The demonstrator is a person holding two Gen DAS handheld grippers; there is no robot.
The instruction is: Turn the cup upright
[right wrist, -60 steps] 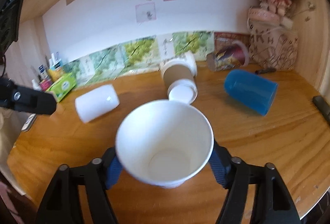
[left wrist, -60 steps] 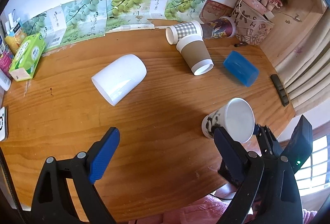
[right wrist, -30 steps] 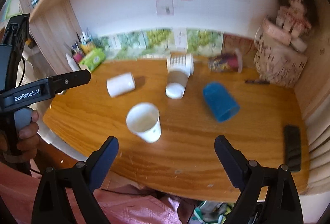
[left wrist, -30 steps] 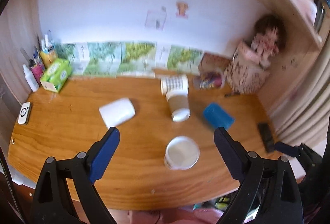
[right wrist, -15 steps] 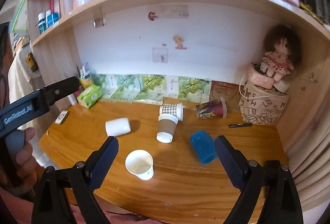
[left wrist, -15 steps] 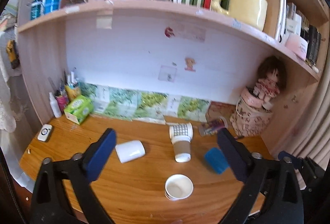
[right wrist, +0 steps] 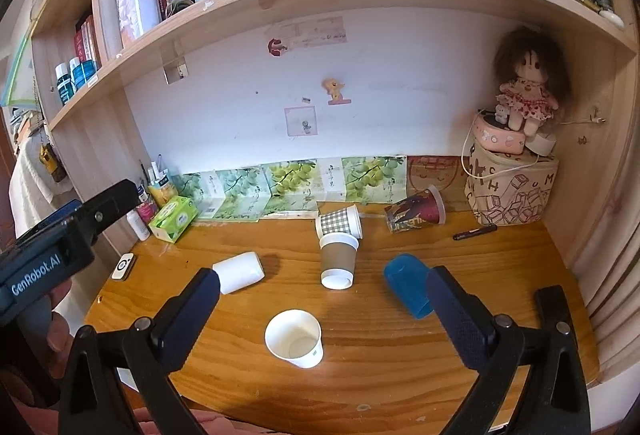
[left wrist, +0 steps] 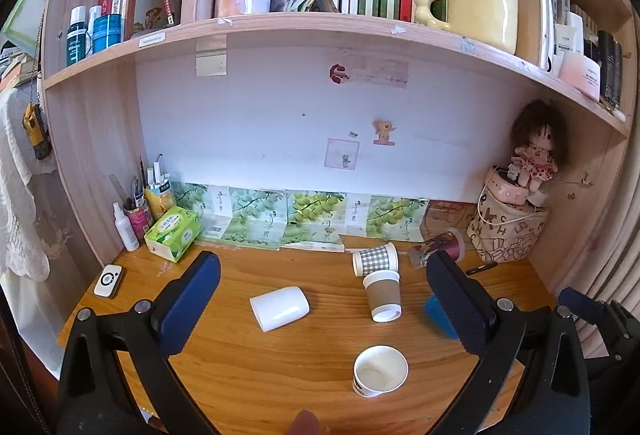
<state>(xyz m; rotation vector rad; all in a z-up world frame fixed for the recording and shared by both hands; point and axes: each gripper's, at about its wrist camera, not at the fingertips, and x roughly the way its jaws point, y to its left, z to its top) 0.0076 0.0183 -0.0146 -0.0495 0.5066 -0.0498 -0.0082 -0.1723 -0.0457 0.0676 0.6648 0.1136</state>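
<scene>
The white paper cup (right wrist: 294, 338) is standing upright near the front of the desk (right wrist: 400, 355). That job looks done. Both the left tool (left wrist: 320, 299) and right tool (right wrist: 320, 311) are hanging wide, holding nothing. Five other cups are lying tipped behind.

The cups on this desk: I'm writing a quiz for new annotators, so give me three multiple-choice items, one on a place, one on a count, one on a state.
1. Where does the white paper cup stand?
A. near the desk's front edge
B. on the shelf
C. against the back wall

2. How many cups lie on their sides on the desk?
A. two
B. five
C. seven

3. How are the two grippers?
A. both shut on cups
B. both open, holding nothing
C. one holding the blue cup

Answers:
1 A: it stands mouth up, nearest both cameras.
2 B: white cup, brown-sleeved cup, checked cup, red printed cup, blue cup.
3 B: left gripper and right gripper have wide, empty jaws.
</scene>
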